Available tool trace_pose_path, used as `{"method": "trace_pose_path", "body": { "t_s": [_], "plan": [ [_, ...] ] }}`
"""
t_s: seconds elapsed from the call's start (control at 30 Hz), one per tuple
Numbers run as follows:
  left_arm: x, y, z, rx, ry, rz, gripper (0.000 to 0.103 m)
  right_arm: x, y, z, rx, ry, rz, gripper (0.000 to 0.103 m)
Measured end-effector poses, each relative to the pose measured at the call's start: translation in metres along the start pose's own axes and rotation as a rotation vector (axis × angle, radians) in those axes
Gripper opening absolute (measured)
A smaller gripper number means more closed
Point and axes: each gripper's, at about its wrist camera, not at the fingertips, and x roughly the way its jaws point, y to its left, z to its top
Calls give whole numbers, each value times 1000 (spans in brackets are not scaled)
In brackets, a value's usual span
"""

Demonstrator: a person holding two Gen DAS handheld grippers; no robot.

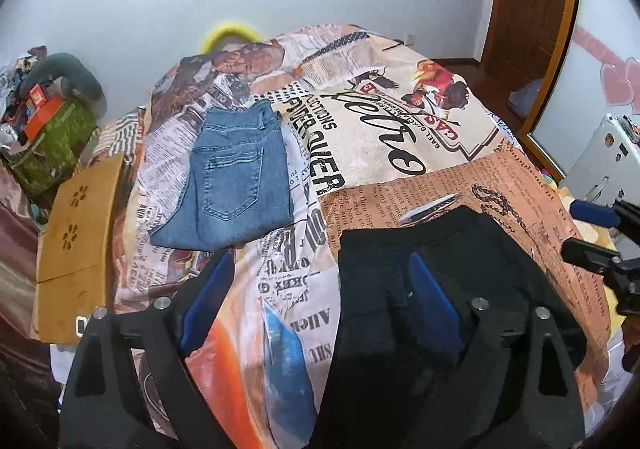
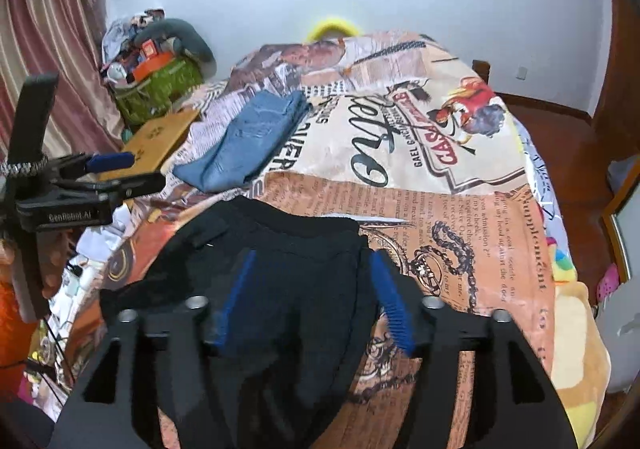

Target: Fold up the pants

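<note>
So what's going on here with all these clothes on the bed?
A person is folding pants using two handheld grippers. The black pants lie near the bed's front edge. The left gripper and right gripper are both open above them, gripping nothing. Blue jeans already lie folded further back.

Black pants [image 2: 280, 269]: matt knit-looking cloth, soft, with a ribbed waistband; folded jeans [image 1: 236, 173]: blue denim, faded, visible stitching on the pocket. Bedspread [image 1: 400, 129]: smooth printed cloth, newspaper pattern, slightly creased; board [image 1: 80, 217] beside the bed looks like tan wood with cut-out flower shapes, matt. Left gripper [image 1: 320, 289] and right gripper [image 2: 312, 289]: matt black plastic bodies, bright metal pins, blue pads [image 2: 390, 301] with a ribbed, rubbery face.
</note>
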Motion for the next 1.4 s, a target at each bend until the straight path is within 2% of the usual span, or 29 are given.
{"method": "trace_pose_path", "body": {
  "t_s": [0.1, 0.17, 0.3, 0.47, 0.63, 0.8, 0.93, 1.1, 1.23, 1.33, 1.4],
  "plan": [
    [2, 2, -12, -17, 32, -38, 96, -4, -1, -7, 21, 2, 5, 77],
    [7, 3, -20, -25, 57, -65, 96, -2, -3, -13, 31, 20, 8, 80],
    [26, 3, -34, -27, 137, -78, 96, 7, -6, -29, 59, 73, 17, 81],
    [53, 2, -48, -85, 261, -168, 96, 26, -14, -51, 105, 156, 33, 81],
    [76, -5, -51, -126, 338, -248, 96, 38, -24, -61, 155, 203, 69, 81],
    [93, -8, -50, -159, 385, -319, 98, 50, -36, -64, 246, 242, 130, 83],
    [107, -10, -50, -192, 443, -395, 103, 57, -41, -64, 275, 237, 176, 86],
    [115, -17, -43, -180, 453, -403, 103, 65, -43, -61, 296, 231, 228, 88],
    [117, -25, -37, -169, 441, -414, 103, 69, -45, -57, 312, 236, 275, 76],
    [114, -29, -36, -155, 426, -403, 96, 69, -44, -56, 299, 242, 285, 63],
    [112, -29, -36, -152, 421, -396, 87, 68, -42, -55, 291, 248, 293, 53]
  ]
}}
